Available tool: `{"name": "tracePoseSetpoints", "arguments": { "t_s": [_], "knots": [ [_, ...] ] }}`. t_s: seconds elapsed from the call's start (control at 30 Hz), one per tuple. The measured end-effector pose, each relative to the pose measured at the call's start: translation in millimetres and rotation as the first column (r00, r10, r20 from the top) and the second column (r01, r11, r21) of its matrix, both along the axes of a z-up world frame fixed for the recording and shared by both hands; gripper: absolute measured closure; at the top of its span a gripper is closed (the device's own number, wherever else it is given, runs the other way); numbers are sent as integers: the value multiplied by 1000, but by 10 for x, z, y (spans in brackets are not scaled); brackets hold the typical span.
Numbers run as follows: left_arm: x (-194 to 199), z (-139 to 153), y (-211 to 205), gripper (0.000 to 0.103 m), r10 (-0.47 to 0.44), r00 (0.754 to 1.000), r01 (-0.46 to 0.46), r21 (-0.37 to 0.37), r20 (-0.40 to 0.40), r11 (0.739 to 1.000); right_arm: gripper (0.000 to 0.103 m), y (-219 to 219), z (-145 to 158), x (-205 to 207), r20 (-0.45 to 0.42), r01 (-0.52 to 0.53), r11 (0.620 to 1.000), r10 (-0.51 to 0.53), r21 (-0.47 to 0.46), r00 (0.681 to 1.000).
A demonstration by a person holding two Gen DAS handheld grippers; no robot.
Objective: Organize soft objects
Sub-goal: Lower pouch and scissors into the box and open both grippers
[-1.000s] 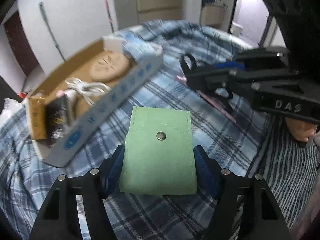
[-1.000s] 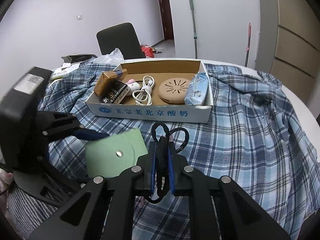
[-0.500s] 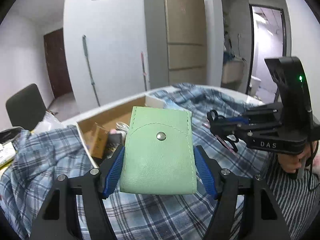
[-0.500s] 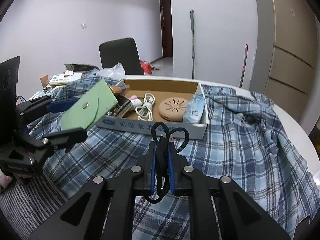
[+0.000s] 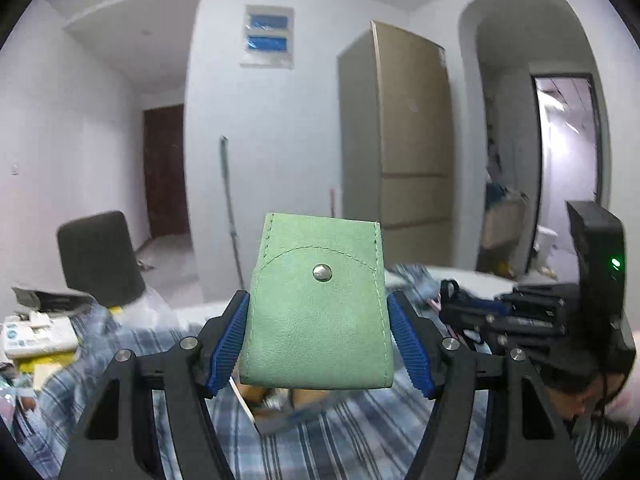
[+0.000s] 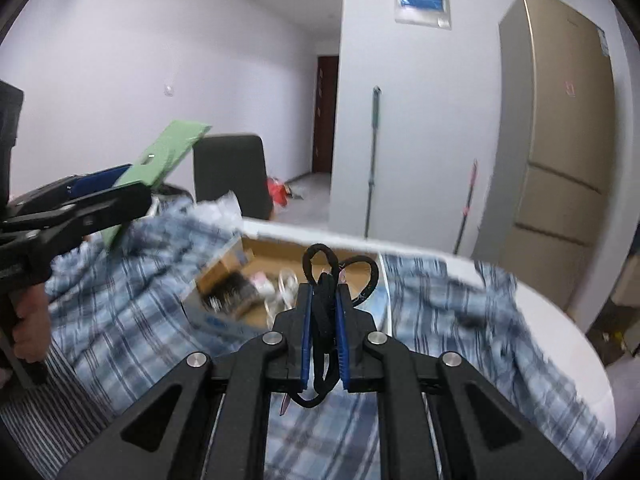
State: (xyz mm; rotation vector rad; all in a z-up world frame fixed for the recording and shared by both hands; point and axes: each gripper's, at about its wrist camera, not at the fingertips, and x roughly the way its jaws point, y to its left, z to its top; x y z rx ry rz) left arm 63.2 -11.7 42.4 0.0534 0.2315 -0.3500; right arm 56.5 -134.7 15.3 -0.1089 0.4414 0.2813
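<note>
- The biggest change: both grippers have gone up and tipped back. A second ago they looked down at the bed; now they see mostly walls, the brown cupboard (image 6: 560, 128) and the door.
- The plaid cloth (image 6: 132, 304) sits low in both views and looks smeared, so I think the hands are moving fast.
- The cardboard box (image 6: 280, 256) was big and sharp a second ago. Now it is low, blurry and partly hidden behind the right gripper. The things inside are too fuzzy to name.
- The left gripper (image 5: 318, 340) has its blue pads wide apart, pressed on both sides of the green pouch (image 5: 318, 316). The pouch has been lifted up off the cloth and is in the air, well above the box.
- The right gripper (image 6: 323, 334) is squeezed almost closed on the black hair ties (image 6: 340, 264). Their loops stick out above the pads, with the box behind.
- What it means: both soft things are picked up and being carried. My guess is they go into the box next. Nothing has been dropped in yet.
</note>
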Motion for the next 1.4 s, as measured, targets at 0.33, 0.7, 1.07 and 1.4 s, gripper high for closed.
{"name": "tracePoseSetpoints", "arguments": {
  "t_s": [0.33,0.7,1.07,1.4],
  "knots": [
    [635,148,-120,32,129,990,-130,-22,-61,991,93,169,535,506,100,17,1000,-19,17,995],
    [1308,-444,-22,32,156,957,-160,5,-245,987,93,149,-1,1303,-93,27,997,-20,70,995],
    [1504,-804,-3,32,174,923,-173,35,-344,984,93,177,-576,1603,-313,-51,995,74,82,947],
    [1474,-789,-4,12,204,920,-202,43,-335,978,55,216,-639,1590,-327,-49,996,70,71,942]
  ]
}}
